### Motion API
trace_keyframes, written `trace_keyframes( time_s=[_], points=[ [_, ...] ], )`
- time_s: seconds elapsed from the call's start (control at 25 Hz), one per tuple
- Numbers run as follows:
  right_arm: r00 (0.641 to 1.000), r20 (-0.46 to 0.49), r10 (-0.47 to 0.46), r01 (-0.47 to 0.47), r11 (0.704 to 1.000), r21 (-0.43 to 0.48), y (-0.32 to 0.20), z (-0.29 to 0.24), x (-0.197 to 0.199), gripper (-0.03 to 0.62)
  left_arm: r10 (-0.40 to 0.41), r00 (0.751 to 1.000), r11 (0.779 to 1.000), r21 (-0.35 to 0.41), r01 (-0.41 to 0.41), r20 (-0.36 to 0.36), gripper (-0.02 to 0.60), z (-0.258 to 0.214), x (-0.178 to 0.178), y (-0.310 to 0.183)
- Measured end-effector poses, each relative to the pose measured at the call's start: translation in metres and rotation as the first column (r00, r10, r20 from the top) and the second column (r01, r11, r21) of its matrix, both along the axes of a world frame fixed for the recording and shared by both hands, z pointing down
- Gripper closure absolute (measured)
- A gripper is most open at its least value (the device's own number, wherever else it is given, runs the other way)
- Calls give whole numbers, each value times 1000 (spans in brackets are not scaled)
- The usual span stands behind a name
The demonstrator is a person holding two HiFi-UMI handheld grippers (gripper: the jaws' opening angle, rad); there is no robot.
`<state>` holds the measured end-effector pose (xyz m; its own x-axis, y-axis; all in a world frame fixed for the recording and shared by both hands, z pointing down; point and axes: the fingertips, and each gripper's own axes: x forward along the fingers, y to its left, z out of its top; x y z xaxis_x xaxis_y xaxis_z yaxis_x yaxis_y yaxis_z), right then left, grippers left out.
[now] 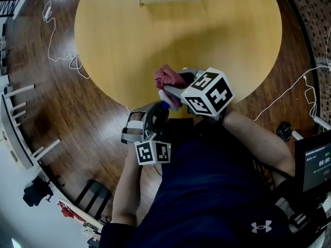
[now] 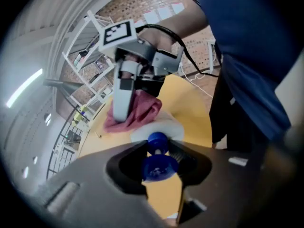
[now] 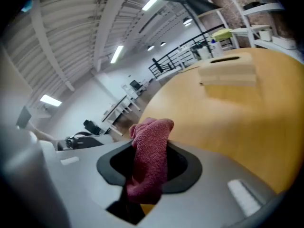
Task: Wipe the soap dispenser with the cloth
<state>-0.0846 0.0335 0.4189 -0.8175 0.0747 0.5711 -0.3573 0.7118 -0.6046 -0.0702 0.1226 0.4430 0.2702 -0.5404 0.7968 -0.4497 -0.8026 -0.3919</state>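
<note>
At the near edge of a round wooden table [image 1: 155, 30], a seated person in a dark shirt works with both forearms drawn in close to the chest. The left forearm [image 1: 126, 190] rises straight up the frame from the lap. Its hand [image 1: 135, 129] is wrapped round the handle of the left gripper [image 1: 159, 111], which tips downward toward the table rim. That gripper's jaws are pressed tight on the blue pump top of the soap dispenser [image 2: 159, 128]. The dispenser's white body points away from the jaws over the tabletop.

The right forearm [image 1: 258, 138] comes in from the side, bent at the elbow. It carries the right gripper [image 1: 173, 88] just above the left one, with its marker cube [image 1: 207, 92] turned up to the camera. The right gripper's jaws pinch a dark red cloth [image 3: 149, 160], and a bunched fold of it stands up beyond the fingertips. From the left gripper view the cloth appears to lie against the dispenser's white body, though the wide-angle lens leaves the contact uncertain.

A pale wooden box [image 3: 228, 71] sits at the table's far side, well apart from the work. A white cable [image 1: 57, 50] trails over the dark wooden floor [image 1: 57, 102].
</note>
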Motion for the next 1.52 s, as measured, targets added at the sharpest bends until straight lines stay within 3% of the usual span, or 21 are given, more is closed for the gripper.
trace_keyframes(
  time_s=[0.08,0.16,0.36,0.56,0.68,0.76,0.84,0.92,1.04,1.12,1.4,1.52],
  points=[
    [995,28,-100,99,994,35,21,-15,-21,461,35,999,999,11,-36,41,443,-3,2,-2],
    [992,16,-125,124,990,63,25,-11,-23,462,47,997,999,12,-48,57,443,-5,2,-3],
    [997,-71,18,-18,1000,4,-8,32,22,462,35,999,999,-8,-34,37,443,-4,4,3],
    [966,-200,166,-173,985,-22,-48,83,80,462,18,999,1000,-11,-17,28,443,-4,0,5],
    [954,-242,175,-177,984,15,-53,95,95,461,3,1000,1000,-21,-2,16,443,-3,0,5],
    [959,-222,176,-170,984,45,-50,90,96,462,-39,999,998,-42,38,-24,443,-2,0,4],
    [963,-186,193,-185,981,62,-48,80,100,461,-139,983,986,-106,127,-116,443,0,0,2],
    [968,-150,204,-195,978,70,-43,68,105,461,-305,923,942,-221,254,-237,443,1,-3,-2],
    [982,-86,171,-164,983,80,-26,44,104,461,-539,769,828,-385,408,-343,443,-1,-15,-12],
    [993,-23,118,-115,988,105,-9,23,93,461,-629,680,766,-454,456,-378,443,-5,-19,-20],
    [992,123,-25,-3,976,220,32,-20,40,461,-825,367,562,-696,448,-429,443,-15,-17,-25],
    [988,150,-44,8,972,235,33,-15,26,461,-868,253,496,-761,418,-427,443,-9,-26,-22]
  ],
)
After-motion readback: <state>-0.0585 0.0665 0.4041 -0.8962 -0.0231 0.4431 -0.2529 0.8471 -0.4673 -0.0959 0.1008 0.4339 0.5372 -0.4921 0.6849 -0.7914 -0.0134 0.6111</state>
